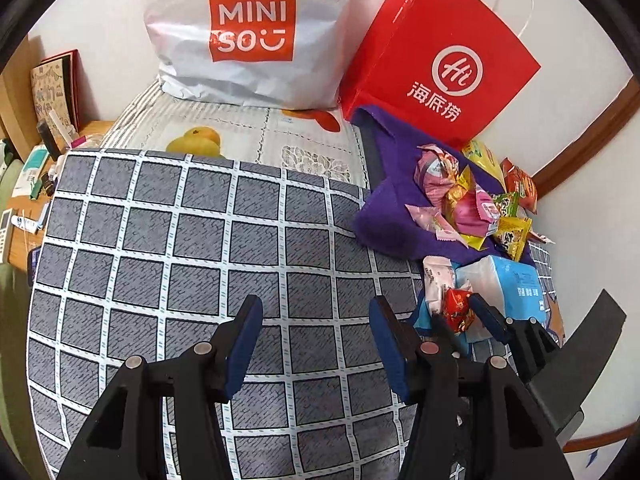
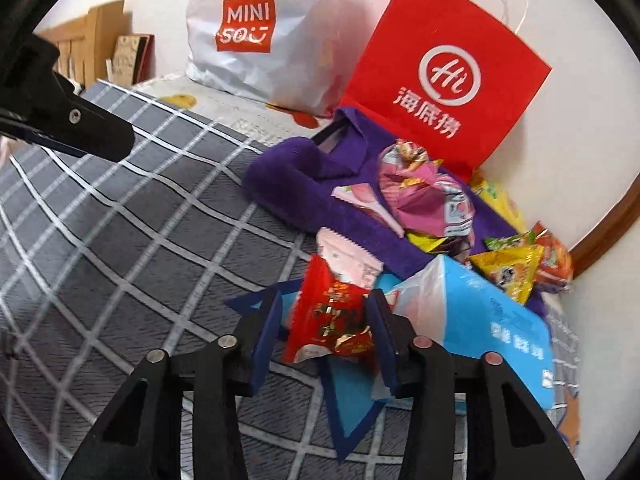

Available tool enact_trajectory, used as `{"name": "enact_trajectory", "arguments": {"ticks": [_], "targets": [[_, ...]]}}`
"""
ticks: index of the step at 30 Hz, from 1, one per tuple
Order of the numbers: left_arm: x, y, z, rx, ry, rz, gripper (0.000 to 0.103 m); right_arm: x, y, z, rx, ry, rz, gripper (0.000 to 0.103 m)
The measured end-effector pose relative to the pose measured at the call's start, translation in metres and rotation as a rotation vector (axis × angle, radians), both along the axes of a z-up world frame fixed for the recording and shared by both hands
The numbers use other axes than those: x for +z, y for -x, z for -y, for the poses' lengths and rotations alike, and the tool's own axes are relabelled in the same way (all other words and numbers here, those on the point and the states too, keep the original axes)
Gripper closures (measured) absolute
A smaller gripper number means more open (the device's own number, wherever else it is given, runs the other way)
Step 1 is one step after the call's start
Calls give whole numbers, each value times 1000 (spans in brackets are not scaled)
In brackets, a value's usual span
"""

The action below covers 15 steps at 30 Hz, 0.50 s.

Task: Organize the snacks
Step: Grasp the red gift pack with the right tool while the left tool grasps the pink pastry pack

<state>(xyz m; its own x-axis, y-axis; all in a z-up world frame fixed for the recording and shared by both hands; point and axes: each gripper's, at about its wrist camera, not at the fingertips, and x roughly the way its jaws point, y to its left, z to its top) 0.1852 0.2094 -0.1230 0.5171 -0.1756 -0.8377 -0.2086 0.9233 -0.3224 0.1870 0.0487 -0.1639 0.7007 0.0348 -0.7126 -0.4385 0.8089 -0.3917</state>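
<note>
A red foil snack packet (image 2: 330,320) sits between the blue pads of my right gripper (image 2: 324,312), which is shut on it just above the bed. The left wrist view shows the same red packet (image 1: 456,308) pinched in the right gripper (image 1: 460,314). My left gripper (image 1: 316,320) hangs open over the grey checked bedcover (image 1: 180,240) with nothing between its fingers. A heap of pink, yellow and orange snack packets (image 1: 472,200) (image 2: 432,204) lies on a purple cloth (image 1: 384,216) by the wall. A light blue pack (image 2: 480,312) lies right behind the held packet.
A red paper bag (image 1: 440,52) and a white plastic shopping bag (image 1: 248,32) stand against the wall at the head of the bed. A cluttered wooden bedside table (image 1: 28,184) is at the left. The left gripper's black body (image 2: 80,128) shows at the upper left of the right wrist view.
</note>
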Motion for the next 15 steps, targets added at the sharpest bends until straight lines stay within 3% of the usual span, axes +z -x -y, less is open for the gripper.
{"name": "enact_trajectory", "arguments": {"ticks": [5,11,15], "targets": [[-4,-1,8,-17,-4,-11,50,11,4,7,9,-34,27,87],[-3,3,18,-30,-13,-15,50,34,21,24,20,-115,39,90],[-1,5,27,-41,-15,-18,50,54,39,44,59,-229,11,90]]}}
